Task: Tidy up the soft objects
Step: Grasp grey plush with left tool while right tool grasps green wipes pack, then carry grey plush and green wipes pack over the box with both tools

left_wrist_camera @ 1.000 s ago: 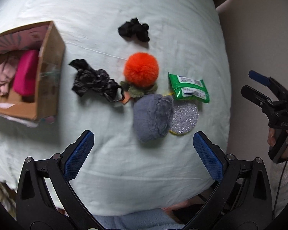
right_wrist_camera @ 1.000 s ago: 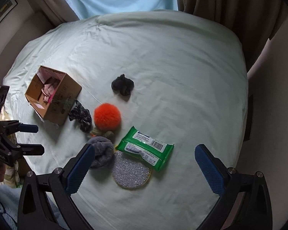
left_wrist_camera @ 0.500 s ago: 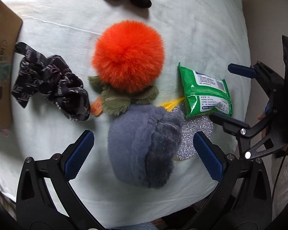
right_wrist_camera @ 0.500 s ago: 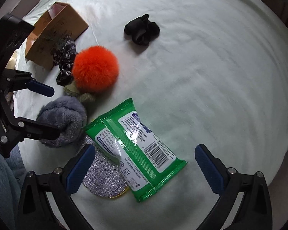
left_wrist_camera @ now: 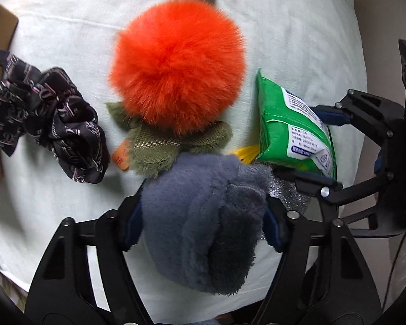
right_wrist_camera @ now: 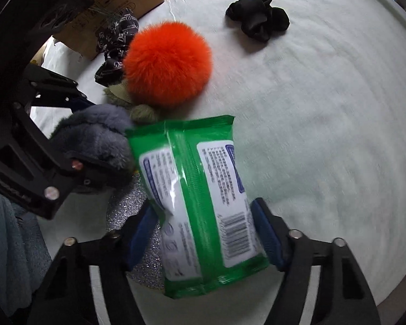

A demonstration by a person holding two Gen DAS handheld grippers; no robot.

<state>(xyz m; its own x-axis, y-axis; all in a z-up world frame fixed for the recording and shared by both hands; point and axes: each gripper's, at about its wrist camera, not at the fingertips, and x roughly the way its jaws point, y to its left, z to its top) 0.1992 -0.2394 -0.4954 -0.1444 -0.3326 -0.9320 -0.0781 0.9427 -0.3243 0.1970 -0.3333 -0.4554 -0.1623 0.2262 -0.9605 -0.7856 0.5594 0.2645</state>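
Grey plush (left_wrist_camera: 203, 233): pinched by left gripper (left_wrist_camera: 203, 223), just below orange pompom (left_wrist_camera: 176, 62).
Green wipes pack (right_wrist_camera: 200, 203): pinched by right gripper (right_wrist_camera: 205, 233), right of pompom.

The green wipes pack (right_wrist_camera: 203, 203) is clamped between the two blue-padded fingers (right_wrist_camera: 266, 239) of the right gripper (right_wrist_camera: 203, 237). To its left, a grey plush item (right_wrist_camera: 94, 138) is gripped by the left gripper (right_wrist_camera: 75, 132). A glittery silver pad (right_wrist_camera: 138, 238) is partly covered by the pack. Beyond the pack lies the orange pom-pom (right_wrist_camera: 167, 62), with an olive fuzzy piece (right_wrist_camera: 138, 108) between them. A patterned dark scrunchie (right_wrist_camera: 113, 43) and a cardboard box (right_wrist_camera: 121, 2) are seen further left of the pom-pom, a black scrunchie (right_wrist_camera: 258, 19) to its upper right, all on the pale bed (right_wrist_camera: 324, 108).
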